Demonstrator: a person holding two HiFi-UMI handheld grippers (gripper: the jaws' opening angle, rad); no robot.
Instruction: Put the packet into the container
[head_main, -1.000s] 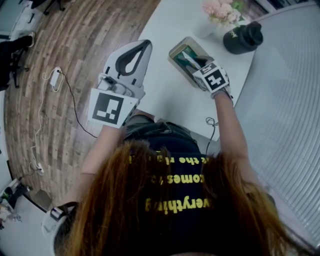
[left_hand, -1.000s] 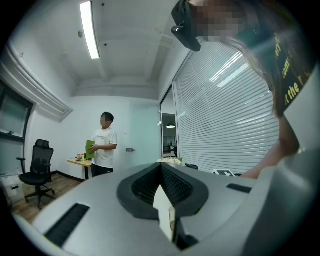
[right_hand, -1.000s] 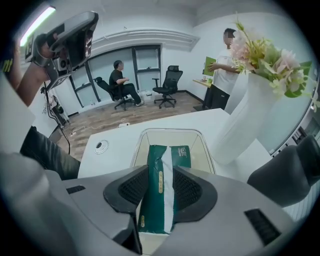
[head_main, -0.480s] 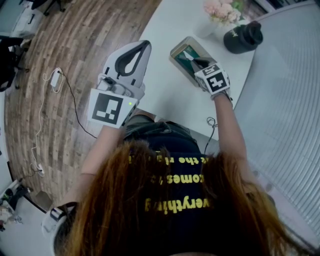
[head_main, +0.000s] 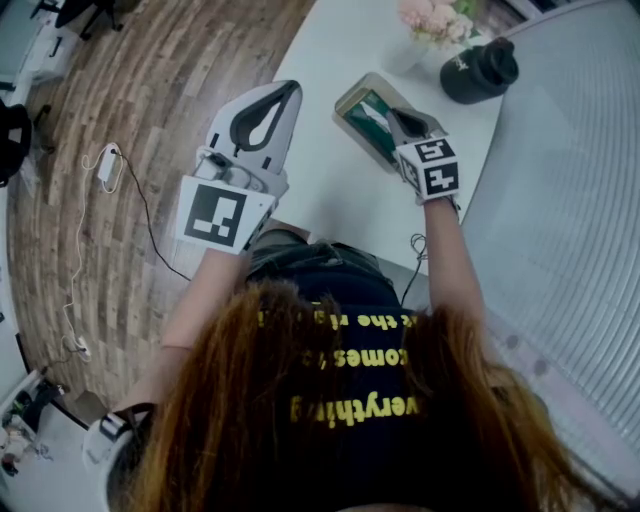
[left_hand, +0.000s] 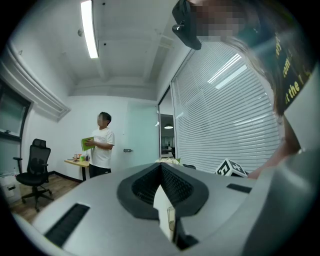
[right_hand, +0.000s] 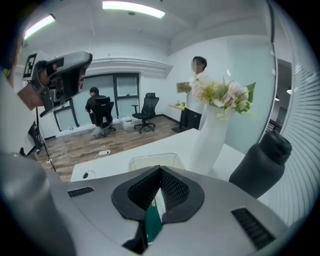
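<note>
Grips a green packet (right_hand: 153, 223) edge-on in the clenched right tool (right_hand: 160, 170) above the clear container (right_hand: 150, 160) on the bench (head_main: 330, 195), probably for slotting in. Pinches a white packet (left_hand: 163, 212) in the left tool (left_hand: 161, 167), level and aside.

Wood-plank floor (head_main: 180, 60), white table (head_main: 345, 205), slatted blinds (left_hand: 225, 115), ceiling strip light (left_hand: 90, 30), black office chair (left_hand: 32, 167).

Bare desk (head_main: 325, 195) lies open left of the container (head_main: 352, 100); a vase of flowers (head_main: 420, 30) and a black cap (head_main: 480, 68) crowd its far side.
</note>
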